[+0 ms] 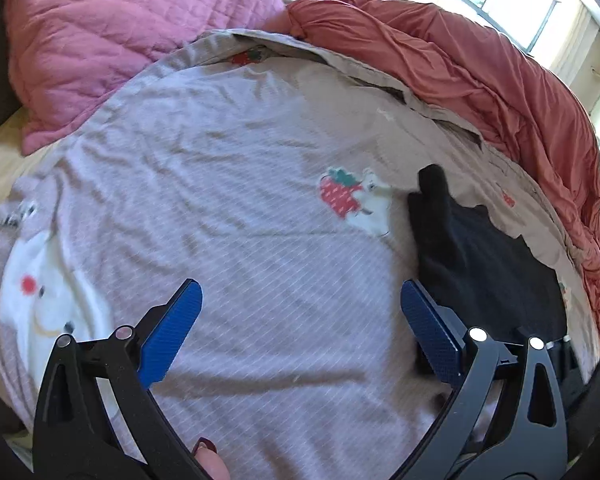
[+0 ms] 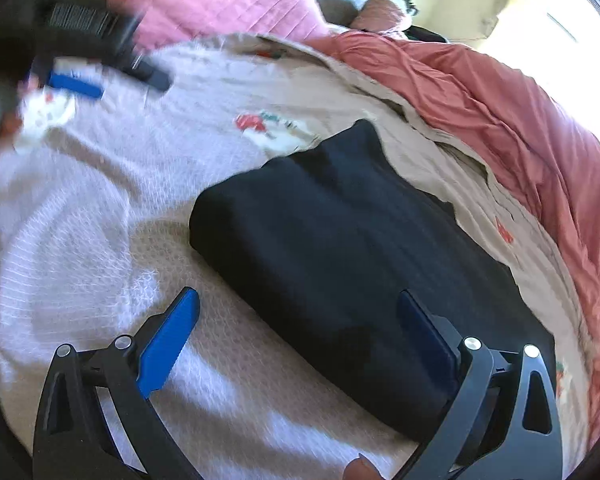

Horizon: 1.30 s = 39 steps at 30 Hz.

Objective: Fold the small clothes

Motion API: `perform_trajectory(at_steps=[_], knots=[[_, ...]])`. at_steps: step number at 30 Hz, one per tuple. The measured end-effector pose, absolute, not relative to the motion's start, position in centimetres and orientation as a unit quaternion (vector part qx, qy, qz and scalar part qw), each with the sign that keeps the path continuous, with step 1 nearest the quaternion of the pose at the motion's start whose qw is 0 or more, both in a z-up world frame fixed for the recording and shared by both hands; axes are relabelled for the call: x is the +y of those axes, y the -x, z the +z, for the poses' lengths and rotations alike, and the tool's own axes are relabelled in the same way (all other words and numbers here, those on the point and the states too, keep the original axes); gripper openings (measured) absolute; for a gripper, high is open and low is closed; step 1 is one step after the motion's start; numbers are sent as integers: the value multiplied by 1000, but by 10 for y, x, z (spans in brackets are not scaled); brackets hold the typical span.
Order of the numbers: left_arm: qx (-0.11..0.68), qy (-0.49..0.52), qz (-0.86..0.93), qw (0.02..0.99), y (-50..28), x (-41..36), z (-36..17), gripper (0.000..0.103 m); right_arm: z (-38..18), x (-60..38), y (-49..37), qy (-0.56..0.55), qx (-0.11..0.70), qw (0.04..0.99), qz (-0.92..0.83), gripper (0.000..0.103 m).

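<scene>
— Blue pads of the right gripper (image 2: pixel 298 344) stand wide apart, nothing between them; they hang over the near edge of the black garment (image 2: pixel 340 248). Is that the piece to fold?

— I'd judge so. It lies on the bed sheet (image 2: pixel 100 240), already doubled into a thick slab by the look of it, with the orange quilt (image 2: pixel 520 120) well beyond it.

— And the left gripper (image 1: pixel 300 332)?

— Also spread wide and empty, over bare sheet. In its view the black garment (image 1: pixel 480 248) sits off to the right, just beside the strawberry print (image 1: pixel 340 196).

— How will the cloth handle?

— Soft, light and limp, I expect. No stiffness, so a lifted corner would droop and the layers could slide apart. Not fragile, and the knit looks matte, so hardly slippery.

— Where to take hold?

— At an edge or corner, pinching all layers together. The rounded near-left corner looks easiest for the right gripper. Gripping the flat middle would only bunch it up.

— Risk?

— Catching the sheet along with it.
</scene>
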State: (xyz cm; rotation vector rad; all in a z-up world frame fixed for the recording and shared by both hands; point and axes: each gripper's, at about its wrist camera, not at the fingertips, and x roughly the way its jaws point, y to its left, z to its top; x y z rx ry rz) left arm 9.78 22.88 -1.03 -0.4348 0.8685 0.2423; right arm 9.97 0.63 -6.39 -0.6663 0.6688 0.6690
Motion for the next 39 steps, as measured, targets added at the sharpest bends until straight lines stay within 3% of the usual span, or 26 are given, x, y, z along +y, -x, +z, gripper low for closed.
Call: perform_trajectory(at_steps=[10, 11, 14, 16, 18, 22, 28, 30, 37, 39], knots=[[442, 220, 76, 867, -152, 215, -7, 93, -75, 24, -110, 338, 282, 848, 294, 93], [445, 223, 75, 864, -158, 213, -7, 93, -74, 23, -110, 335, 280, 850, 295, 89], [454, 232, 58, 858, -175, 207, -7, 93, -69, 22, -106, 327, 267, 852, 309, 64], [462, 241, 41, 853, -187, 202, -8, 93, -63, 19, -99, 318, 257, 852, 326, 40], [470, 251, 27, 846, -197, 198, -10, 93, -55, 13, -94, 300, 250, 855, 342, 31], [488, 270, 3, 830, -212, 191, -17, 93, -42, -7, -113, 221, 294, 857, 362, 24], [512, 270, -6, 815, -222, 185, -33, 93, -38, -29, -143, 135, 347, 851, 370, 24], [520, 275, -4, 809, -226, 185, -39, 93, -40, -21, -137, 153, 347, 844, 378, 25], [536, 285, -11, 795, -235, 183, -59, 93, -55, 5, -118, 247, 321, 841, 359, 43], [537, 277, -11, 797, -238, 180, -60, 93, -61, 14, -115, 283, 310, 838, 349, 43]])
